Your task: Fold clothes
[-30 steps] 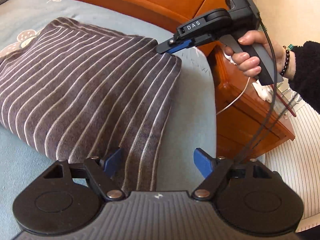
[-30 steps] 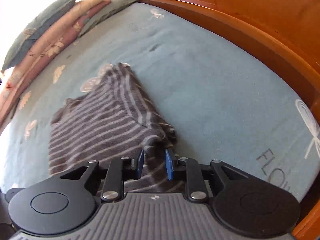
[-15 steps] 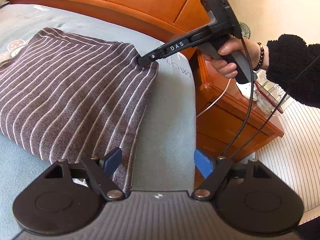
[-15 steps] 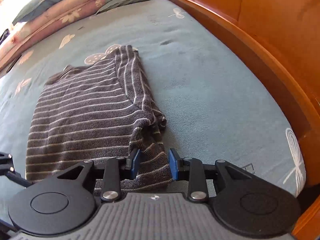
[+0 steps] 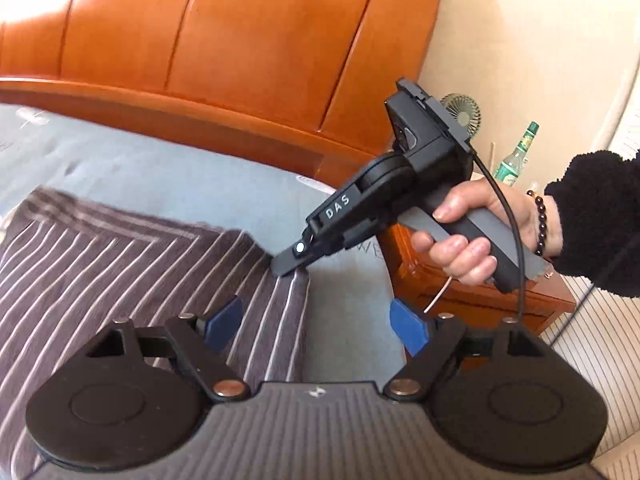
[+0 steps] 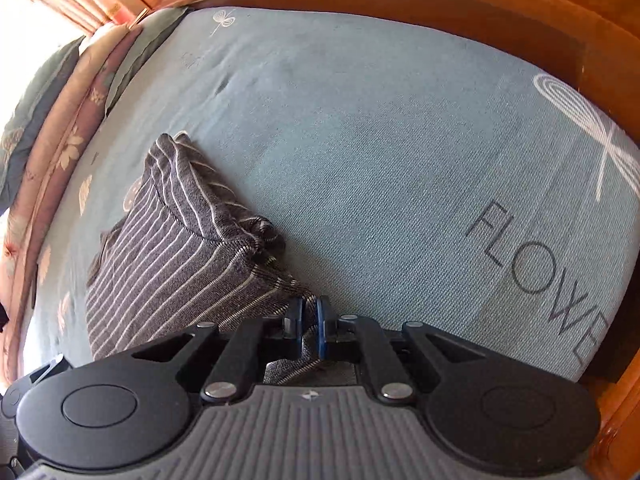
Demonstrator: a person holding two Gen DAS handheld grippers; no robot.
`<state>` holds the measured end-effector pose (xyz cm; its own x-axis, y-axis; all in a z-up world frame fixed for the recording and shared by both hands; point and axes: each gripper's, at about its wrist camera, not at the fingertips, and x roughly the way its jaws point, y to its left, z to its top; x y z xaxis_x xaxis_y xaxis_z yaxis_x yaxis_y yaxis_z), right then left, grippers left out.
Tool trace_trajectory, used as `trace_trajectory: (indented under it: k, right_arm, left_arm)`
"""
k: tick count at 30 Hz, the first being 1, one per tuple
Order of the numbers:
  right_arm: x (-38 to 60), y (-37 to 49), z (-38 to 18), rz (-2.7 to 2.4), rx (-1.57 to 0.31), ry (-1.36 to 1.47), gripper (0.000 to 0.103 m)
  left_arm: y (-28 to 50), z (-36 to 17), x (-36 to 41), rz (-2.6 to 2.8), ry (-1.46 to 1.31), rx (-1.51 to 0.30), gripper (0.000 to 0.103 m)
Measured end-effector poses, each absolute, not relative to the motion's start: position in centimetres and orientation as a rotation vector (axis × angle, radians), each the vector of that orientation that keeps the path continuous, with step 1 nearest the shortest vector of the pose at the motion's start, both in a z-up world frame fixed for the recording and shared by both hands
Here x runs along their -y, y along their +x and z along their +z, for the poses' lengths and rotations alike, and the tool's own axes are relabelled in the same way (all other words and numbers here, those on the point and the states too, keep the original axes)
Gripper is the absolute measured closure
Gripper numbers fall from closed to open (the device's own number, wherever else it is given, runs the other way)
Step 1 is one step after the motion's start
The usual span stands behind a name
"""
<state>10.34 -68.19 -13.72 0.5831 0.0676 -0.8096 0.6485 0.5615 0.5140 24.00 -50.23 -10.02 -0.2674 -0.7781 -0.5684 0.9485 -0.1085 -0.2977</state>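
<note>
A dark grey garment with thin white stripes [image 5: 120, 280] lies folded on the blue-grey bed sheet [image 5: 140, 168]. My left gripper [image 5: 316, 320] is open, its left finger over the garment's near right edge and its right finger over bare sheet. My right gripper [image 6: 307, 320] is shut on the garment's corner [image 6: 298, 292], lifting that edge off the sheet; in the left wrist view it [image 5: 290, 266] pinches the far right corner. The garment [image 6: 168, 248] stretches away to the left in the right wrist view.
An orange wooden headboard [image 5: 200, 52] runs behind the bed. A wooden nightstand [image 5: 480, 296] stands right of the bed with a green bottle [image 5: 516, 156] and a small fan [image 5: 460, 110]. Stacked pillows [image 6: 52, 128] lie at the far end.
My right gripper has closed tight on the garment's corner and raised it. My left gripper has moved closer along the garment's right edge, still open.
</note>
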Motion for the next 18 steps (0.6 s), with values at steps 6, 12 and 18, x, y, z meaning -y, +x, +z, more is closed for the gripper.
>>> trace_trajectory:
  k: [6, 12, 18]
  right_arm:
    - [69.1, 9.1, -13.6, -0.397, -0.906, 0.932, 0.094]
    - [69.6, 5.6, -13.5, -0.441, -0.863, 0.948, 0.093]
    - [69.4, 4.3, -13.3, -0.373, -0.759, 1.000, 0.069]
  left_arm:
    - [23.6, -13.3, 58.0, -1.813, 0.588, -0.604, 0.023]
    - [24.3, -14.1, 60.0, -1.860, 0.583, -0.649, 0.017]
    - [24.7, -14.0, 60.0, -1.857, 0.546, -0.696, 0.017]
